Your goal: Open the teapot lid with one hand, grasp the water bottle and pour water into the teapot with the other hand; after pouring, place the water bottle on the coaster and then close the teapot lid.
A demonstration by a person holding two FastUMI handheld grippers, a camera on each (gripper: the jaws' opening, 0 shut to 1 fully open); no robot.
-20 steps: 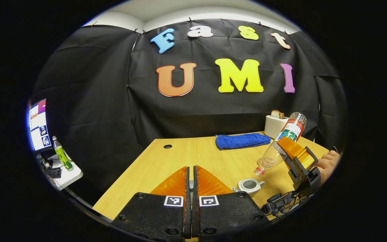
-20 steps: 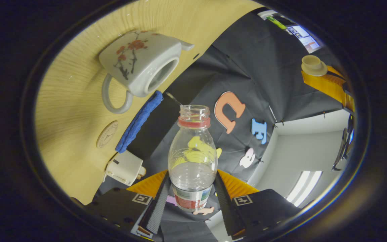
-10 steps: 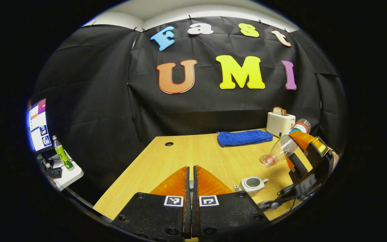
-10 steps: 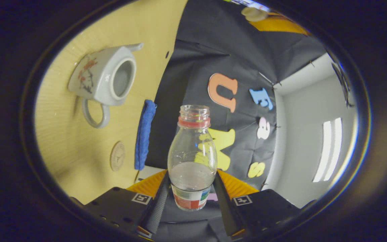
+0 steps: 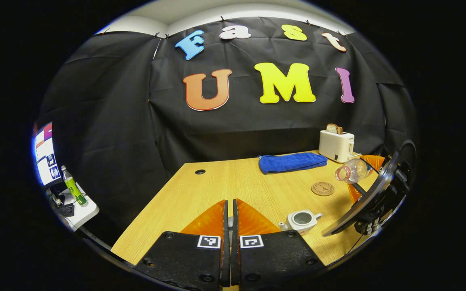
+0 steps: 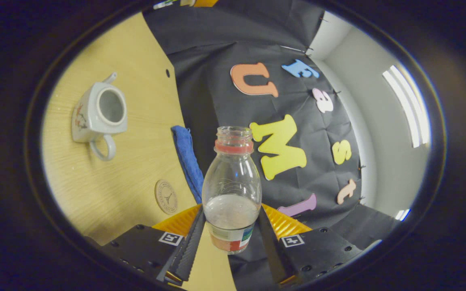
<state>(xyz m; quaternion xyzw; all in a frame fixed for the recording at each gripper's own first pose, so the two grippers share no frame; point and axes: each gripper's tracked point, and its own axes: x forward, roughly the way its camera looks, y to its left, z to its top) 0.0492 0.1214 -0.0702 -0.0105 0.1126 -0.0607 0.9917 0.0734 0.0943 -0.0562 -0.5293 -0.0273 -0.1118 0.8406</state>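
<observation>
Right gripper (image 6: 231,226) jaws clamp bottle (image 6: 231,188) | left gripper (image 5: 229,214) jaws closed

Open bench (image 5: 233,182) lies between teapot (image 5: 301,220) and coaster (image 5: 322,188); blue towel (image 5: 291,162) and toaster (image 5: 336,144) crowd the far edge.

On the table (image 5: 233,186): one teapot (image 5: 301,220), one coaster (image 5: 322,188), one blue cloth (image 5: 291,162), one toaster (image 5: 336,145). One clear bottle (image 6: 231,190). Two grippers: left (image 5: 228,214), right (image 6: 231,226). One green bottle (image 5: 71,186) aside.
</observation>
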